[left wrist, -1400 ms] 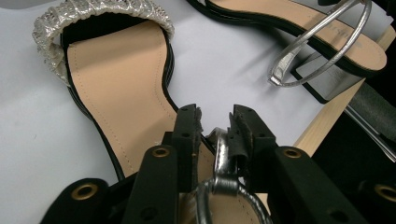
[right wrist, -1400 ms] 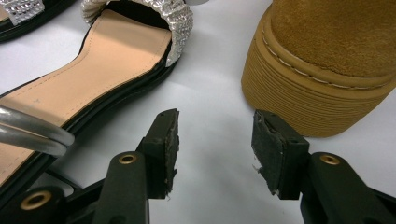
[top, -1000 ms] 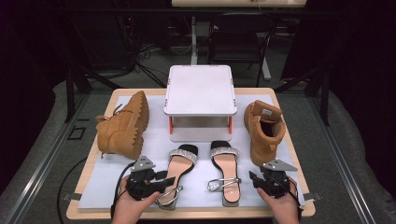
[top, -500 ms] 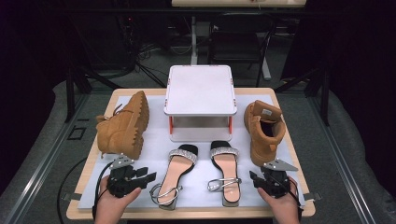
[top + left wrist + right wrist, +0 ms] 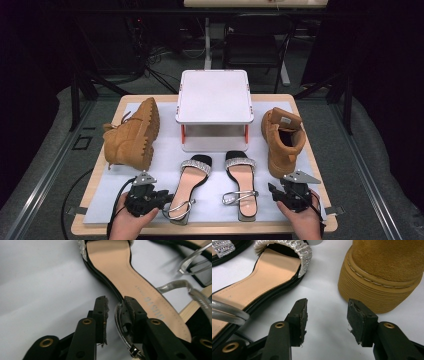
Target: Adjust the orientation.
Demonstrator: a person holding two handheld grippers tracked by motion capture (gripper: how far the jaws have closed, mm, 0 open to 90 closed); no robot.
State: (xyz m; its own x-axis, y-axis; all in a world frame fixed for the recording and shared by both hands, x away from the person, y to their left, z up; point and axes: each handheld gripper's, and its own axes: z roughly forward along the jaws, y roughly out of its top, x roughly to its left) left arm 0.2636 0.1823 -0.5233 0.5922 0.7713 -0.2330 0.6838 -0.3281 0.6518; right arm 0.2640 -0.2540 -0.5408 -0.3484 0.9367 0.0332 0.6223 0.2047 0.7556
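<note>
Sandals, two of them, lie side by side on the near half of the white mat (image 5: 150, 210), toes pointing away from the person. Each has a tan insole, a black sole, a glittering silver band across the toe and a silver ankle strap. The left sandal (image 5: 189, 186) is angled slightly, its heel end close to the left gripper (image 5: 162, 199); the right sandal (image 5: 241, 183) lies straighter, between the left sandal and the right gripper (image 5: 271, 190).

Two tan suede boots flank them farther back. The left boot (image 5: 131, 135) lies tipped on its side with its ridged sole showing; the right boot (image 5: 282, 140) stands upright with its opening facing up. Between the boots, at the back of the mat, stands one small white stand (image 5: 214, 95) with a flat top and red-orange legs.

In the left gripper view, the jaws are narrowly apart, and the silver ankle strap (image 5: 120, 325) of the left sandal passes between them, touching the right-hand jaw; whether the jaws actually pinch it, I cannot tell. In the right gripper view, the jaws stand wide apart over bare mat, with nothing between them, the right sandal's toe band to one side and the right boot's ribbed sole just beyond the other.

One hand (image 5: 131, 224) holds each gripper at the near edge of the wooden table (image 5: 320, 165).
</note>
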